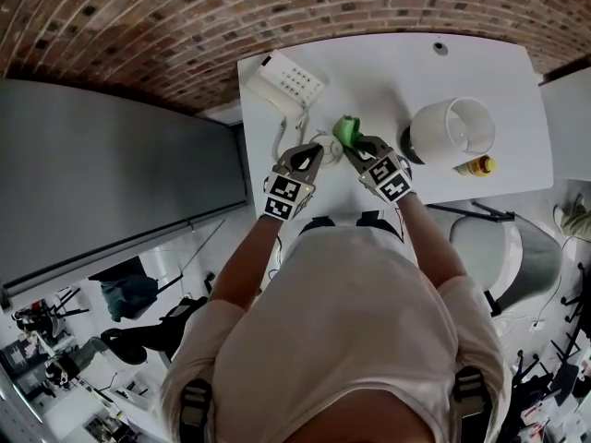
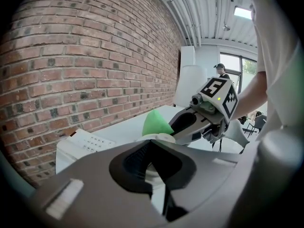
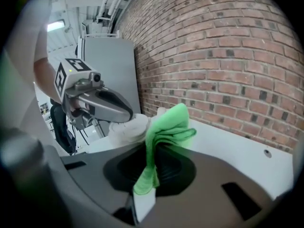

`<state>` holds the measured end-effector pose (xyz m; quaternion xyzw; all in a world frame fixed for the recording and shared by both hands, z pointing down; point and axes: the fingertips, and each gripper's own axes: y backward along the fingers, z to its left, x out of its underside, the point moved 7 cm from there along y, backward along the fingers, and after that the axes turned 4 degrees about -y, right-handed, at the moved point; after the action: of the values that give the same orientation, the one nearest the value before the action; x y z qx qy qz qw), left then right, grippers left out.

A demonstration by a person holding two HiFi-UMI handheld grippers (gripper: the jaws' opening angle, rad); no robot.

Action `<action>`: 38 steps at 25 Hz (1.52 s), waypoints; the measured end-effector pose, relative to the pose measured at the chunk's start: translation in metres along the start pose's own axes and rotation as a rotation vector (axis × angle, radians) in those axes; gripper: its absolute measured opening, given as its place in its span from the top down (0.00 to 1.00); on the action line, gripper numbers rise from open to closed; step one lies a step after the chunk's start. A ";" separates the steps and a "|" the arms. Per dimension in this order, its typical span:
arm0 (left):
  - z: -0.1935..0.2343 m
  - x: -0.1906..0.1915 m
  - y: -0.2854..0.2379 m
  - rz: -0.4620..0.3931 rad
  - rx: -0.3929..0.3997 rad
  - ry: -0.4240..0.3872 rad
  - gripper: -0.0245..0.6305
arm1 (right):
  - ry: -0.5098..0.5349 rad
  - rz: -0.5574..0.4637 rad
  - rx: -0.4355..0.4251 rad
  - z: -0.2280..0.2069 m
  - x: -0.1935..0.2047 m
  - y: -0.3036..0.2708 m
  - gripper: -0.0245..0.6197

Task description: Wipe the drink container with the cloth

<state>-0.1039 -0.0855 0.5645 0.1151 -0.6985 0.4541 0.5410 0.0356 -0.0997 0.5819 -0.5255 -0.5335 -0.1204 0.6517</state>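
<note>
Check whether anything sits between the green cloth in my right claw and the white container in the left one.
Nothing visible does. The right claw pinches the green cloth, whose bunched end sits right beside the white container held in the left claw. Neither gripper view shows any object between them.

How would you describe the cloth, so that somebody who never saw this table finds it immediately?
On the white table by the brick wall, look at the near edge, where the two grippers meet. The cloth is pinched in the right gripper, beside the small white container held by the left gripper. It is the only bright green thing there.
</note>
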 end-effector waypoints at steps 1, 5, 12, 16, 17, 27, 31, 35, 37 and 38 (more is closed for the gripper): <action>0.000 0.000 0.000 0.000 0.000 -0.002 0.95 | 0.000 -0.001 -0.005 0.001 0.000 0.001 0.90; 0.000 0.001 -0.001 0.006 0.005 0.004 0.95 | 0.015 0.005 -0.015 0.007 0.003 0.006 0.90; 0.000 -0.001 0.000 0.000 -0.003 -0.001 0.95 | 0.014 0.010 -0.031 0.027 0.011 0.015 0.90; 0.000 -0.001 0.001 -0.004 -0.007 -0.004 0.95 | -0.025 0.004 -0.034 0.041 0.015 0.015 0.90; 0.000 -0.001 0.001 -0.005 -0.005 -0.006 0.95 | -0.032 0.003 -0.035 0.045 0.015 0.015 0.90; 0.000 0.001 0.000 -0.014 0.002 -0.016 0.95 | -0.044 0.000 -0.065 0.075 0.020 0.006 0.90; 0.000 0.001 -0.002 -0.017 0.008 -0.012 0.95 | -0.024 0.011 -0.104 0.088 0.020 -0.002 0.90; 0.000 0.001 -0.001 -0.014 0.012 -0.008 0.95 | -0.012 0.009 -0.143 0.100 0.016 -0.011 0.90; 0.001 0.001 -0.001 -0.012 0.014 -0.006 0.95 | -0.008 0.005 -0.160 0.103 0.015 -0.013 0.90; 0.001 0.001 -0.001 -0.013 0.013 -0.006 0.95 | -0.004 0.005 -0.170 0.104 0.014 -0.012 0.90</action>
<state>-0.1046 -0.0862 0.5661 0.1246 -0.6962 0.4549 0.5411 -0.0270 -0.0142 0.5880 -0.5803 -0.5216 -0.1624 0.6040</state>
